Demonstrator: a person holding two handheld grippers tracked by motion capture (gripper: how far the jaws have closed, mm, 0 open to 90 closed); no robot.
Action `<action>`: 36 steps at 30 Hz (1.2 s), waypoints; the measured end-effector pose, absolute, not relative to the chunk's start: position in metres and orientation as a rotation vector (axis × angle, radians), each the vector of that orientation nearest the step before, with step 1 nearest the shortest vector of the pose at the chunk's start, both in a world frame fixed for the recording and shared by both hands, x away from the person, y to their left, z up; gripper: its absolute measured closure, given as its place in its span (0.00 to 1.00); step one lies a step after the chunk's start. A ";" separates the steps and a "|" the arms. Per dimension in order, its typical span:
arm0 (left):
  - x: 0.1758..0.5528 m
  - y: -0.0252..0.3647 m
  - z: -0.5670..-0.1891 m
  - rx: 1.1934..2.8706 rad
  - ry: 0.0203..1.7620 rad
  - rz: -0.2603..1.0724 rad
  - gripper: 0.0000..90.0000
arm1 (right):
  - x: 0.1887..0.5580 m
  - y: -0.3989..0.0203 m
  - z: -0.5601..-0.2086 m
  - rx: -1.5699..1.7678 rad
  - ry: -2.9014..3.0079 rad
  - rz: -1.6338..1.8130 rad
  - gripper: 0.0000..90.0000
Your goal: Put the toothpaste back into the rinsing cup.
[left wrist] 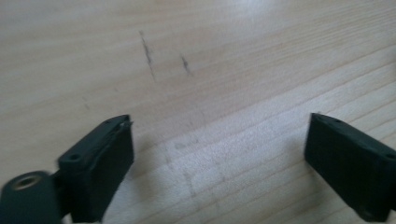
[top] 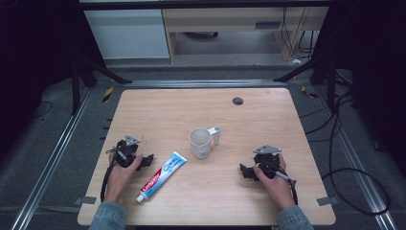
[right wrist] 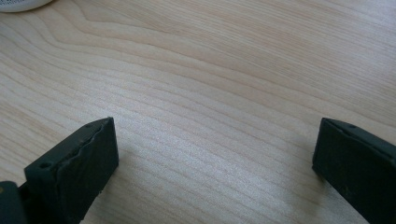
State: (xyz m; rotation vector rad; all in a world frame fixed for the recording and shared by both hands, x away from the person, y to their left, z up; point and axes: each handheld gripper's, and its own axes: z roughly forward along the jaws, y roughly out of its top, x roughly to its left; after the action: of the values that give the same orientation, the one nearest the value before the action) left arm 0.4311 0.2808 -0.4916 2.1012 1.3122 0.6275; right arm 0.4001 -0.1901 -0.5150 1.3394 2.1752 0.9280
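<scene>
Pale wood grain covers the table (top: 268,115), which has rounded corners and a small dark round grommet (top: 238,101) set near its far edge. Grey floor is seen around it, with metal rails along both sides, black stand legs at the far corners and loose cables lying to the right. A light cabinet and a wooden desk frame are seen beyond the far edge.

A white mug (top: 200,142) stands upright near the middle of the table, its handle turned toward the far right; whether anything lies inside cannot be told. A toothpaste tube (top: 162,175) lies flat and slanted just to the near left of the mug, its white cap pointed toward the near edge, apart from the mug.

The left gripper (top: 148,158) is held low over the table by the left hand (top: 119,175), just left of the tube and not touching it. In the left gripper view its jaws are seen spread wide with bare wood and a few dark scratches (left wrist: 148,55) between them. The right gripper (top: 245,171) is held by the right hand (top: 274,179), well apart from the mug, its jaws likewise spread wide over bare wood.

Free board is left across the far half and along the near edge between the two hands.
</scene>
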 end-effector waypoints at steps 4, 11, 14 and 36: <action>0.426 0.273 -0.468 2.130 1.301 0.656 0.08 | 0.400 -0.190 -0.515 1.338 2.177 0.929 0.01; 0.406 0.260 -0.436 2.208 1.248 0.667 0.10 | 0.400 -0.190 -0.515 1.338 2.178 0.926 0.01; 0.398 0.258 -0.427 2.235 1.247 0.653 0.10 | 0.399 -0.191 -0.515 1.334 2.179 0.926 0.01; 0.387 0.194 -0.417 2.639 1.106 0.411 0.24 | 0.399 -0.191 -0.515 1.331 2.183 0.928 0.01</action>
State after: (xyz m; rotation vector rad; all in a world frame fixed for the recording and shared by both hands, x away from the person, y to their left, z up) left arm 0.3867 0.1938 -0.4173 2.6386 1.1058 0.4109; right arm 0.3992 -0.1910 -0.5148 1.3309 2.1828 0.9283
